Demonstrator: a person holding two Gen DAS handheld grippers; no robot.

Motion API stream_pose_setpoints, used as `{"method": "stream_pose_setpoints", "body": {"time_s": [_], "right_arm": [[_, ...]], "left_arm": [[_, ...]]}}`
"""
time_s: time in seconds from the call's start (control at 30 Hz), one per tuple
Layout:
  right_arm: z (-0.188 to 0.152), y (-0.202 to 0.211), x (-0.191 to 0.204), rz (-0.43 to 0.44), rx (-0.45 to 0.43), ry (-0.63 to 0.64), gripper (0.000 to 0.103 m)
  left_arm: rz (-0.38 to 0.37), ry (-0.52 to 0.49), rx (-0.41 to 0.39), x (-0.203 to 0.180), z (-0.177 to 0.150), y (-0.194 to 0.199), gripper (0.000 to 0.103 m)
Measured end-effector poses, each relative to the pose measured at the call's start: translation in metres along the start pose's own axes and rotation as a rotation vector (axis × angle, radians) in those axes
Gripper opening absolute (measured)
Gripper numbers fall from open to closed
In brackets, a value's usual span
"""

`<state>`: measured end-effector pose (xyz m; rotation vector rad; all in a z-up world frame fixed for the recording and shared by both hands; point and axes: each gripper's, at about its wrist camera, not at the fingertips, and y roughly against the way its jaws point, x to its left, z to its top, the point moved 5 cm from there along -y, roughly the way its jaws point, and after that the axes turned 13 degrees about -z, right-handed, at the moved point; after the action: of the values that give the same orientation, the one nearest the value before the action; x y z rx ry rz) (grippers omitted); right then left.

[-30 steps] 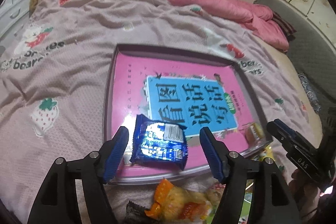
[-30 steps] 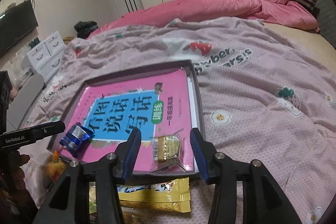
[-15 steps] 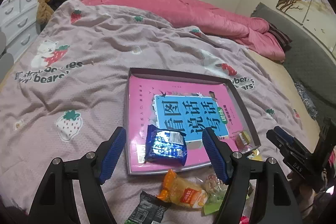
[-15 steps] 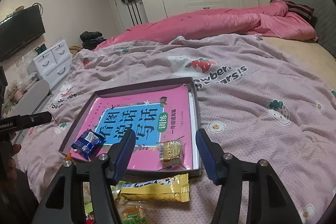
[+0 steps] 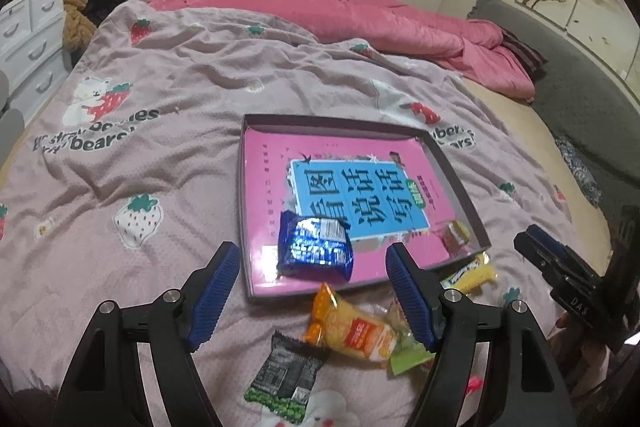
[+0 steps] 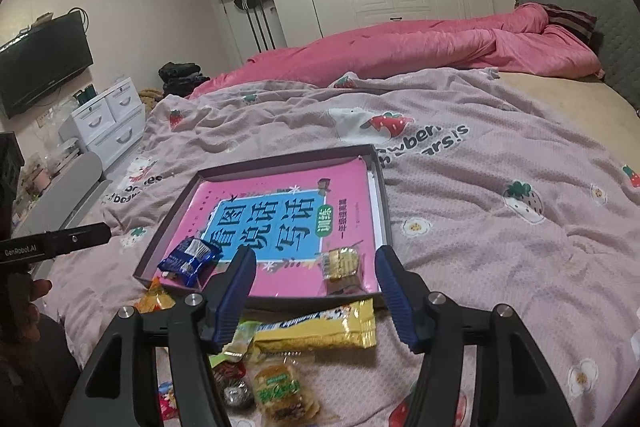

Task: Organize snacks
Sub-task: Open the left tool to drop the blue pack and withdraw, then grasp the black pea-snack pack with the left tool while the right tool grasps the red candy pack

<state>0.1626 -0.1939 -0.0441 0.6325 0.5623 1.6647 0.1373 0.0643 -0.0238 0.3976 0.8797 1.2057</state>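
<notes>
A shallow grey tray point(image 5: 245, 211) with a pink and blue book as its floor lies on the bedspread. In its near left corner lies a blue foil packet point(image 5: 316, 247), also seen in the right wrist view point(image 6: 188, 261). A small golden cracker packet point(image 6: 340, 261) rests in the near right corner. My left gripper point(image 5: 313, 259) hovers open above and short of the blue packet, holding nothing. My right gripper point(image 6: 315, 261) is open too, raised in front of the cracker packet with nothing between its fingers.
Loose snacks lie on the bedspread in front of the tray: an orange packet point(image 5: 352, 331), a dark packet with a green edge point(image 5: 286, 379), a yellow bar point(image 6: 320, 327), a green-labelled biscuit pack point(image 6: 280, 391). A pink quilt point(image 6: 400, 51) is heaped at the far side. White drawers point(image 6: 108, 123) stand left.
Both grippers have drawn back and up from the tray, so both packets look smaller and more loose snacks show below. The right jaws have widened a little.
</notes>
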Motion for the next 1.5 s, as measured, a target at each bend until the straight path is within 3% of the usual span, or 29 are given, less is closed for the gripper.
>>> {"method": "stream_pose_setpoints", "body": {"time_s": [0.93, 1.5], "right_arm": [[-0.045, 0.032, 0.02, -0.017, 0.074, 0.148, 0.062], [-0.086, 0.055, 0.091, 0.147, 0.071, 0.477, 0.062]], "left_arm": [[0.017, 0.025, 0.168, 0.022, -0.073, 0.004, 0.077], [0.03, 0.027, 0.27, 0.025, -0.1, -0.013, 0.077]]}}
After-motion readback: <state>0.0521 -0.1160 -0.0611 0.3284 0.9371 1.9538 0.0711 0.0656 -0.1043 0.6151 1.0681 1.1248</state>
